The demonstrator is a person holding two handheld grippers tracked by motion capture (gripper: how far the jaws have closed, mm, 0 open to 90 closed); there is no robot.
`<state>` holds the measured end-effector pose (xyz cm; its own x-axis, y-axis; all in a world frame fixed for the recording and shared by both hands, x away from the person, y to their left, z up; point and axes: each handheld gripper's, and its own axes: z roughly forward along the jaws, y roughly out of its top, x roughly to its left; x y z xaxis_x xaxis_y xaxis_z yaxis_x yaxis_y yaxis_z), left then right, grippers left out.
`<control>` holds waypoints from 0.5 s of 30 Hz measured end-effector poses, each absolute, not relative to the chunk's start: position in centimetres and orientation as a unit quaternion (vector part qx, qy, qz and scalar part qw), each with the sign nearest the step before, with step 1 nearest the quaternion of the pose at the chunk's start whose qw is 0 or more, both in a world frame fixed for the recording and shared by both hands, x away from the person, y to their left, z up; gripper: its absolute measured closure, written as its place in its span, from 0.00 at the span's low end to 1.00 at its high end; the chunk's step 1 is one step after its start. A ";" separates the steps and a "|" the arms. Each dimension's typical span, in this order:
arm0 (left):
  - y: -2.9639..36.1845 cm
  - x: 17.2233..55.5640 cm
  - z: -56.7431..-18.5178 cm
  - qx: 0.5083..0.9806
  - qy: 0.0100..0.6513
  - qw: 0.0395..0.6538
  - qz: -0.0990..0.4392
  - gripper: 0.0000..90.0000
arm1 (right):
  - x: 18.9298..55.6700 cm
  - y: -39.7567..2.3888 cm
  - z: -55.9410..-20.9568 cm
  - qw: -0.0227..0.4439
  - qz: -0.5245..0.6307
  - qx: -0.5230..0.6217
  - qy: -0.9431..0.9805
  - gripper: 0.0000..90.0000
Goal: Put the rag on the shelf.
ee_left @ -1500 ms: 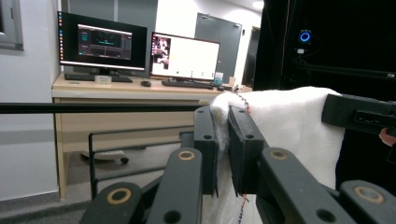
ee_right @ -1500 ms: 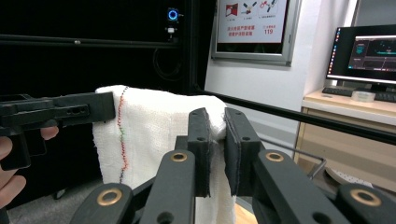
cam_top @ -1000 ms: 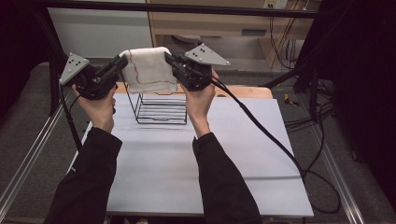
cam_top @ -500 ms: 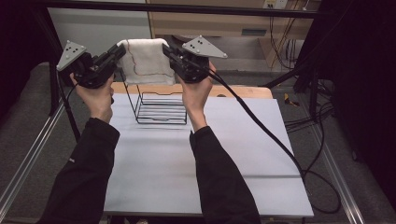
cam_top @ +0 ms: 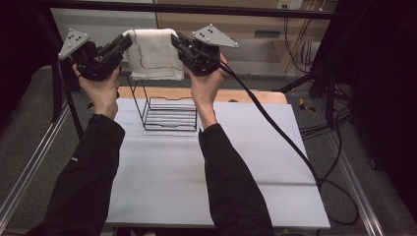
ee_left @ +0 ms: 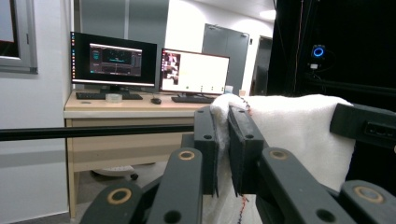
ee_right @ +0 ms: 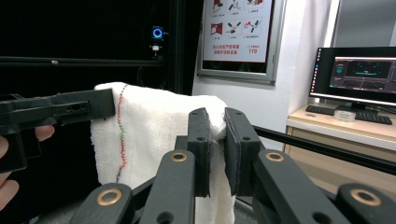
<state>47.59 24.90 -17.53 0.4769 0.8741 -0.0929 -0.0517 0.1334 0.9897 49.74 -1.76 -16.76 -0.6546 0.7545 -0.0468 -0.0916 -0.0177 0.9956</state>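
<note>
I am holding the towel (cam_top: pixel 153 53) between left gripper (cam_top: pixel 124 43) and right gripper (cam_top: pixel 178 43) | towel is hanging above the wire rack (cam_top: pixel 169 114) | rack is sitting on the table (cam_top: pixel 246 162), far side.

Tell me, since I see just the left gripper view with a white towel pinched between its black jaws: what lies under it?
Observer: A black wire rack stands on the white table, below the white towel.
Operator: Who holds the towel's other end?
Observer: The right gripper, shut on the opposite top corner; the left gripper pinches its own.
Operator: Any markings on the cloth?
Observer: A multicoloured stitched line runs down one side.
</note>
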 end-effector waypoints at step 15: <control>24.8 50.1 -17.4 0.559 0.383 0.647 0.350 0.91 | 52.3 -1.4 -17.0 0.316 0.657 0.282 0.624 0.90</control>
<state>50.14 24.84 -17.44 0.4625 0.8805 -0.1036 -0.0246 0.1296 0.9913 52.32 -1.37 -16.95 -0.6415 0.7668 -0.0240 -0.0634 -0.0218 0.9977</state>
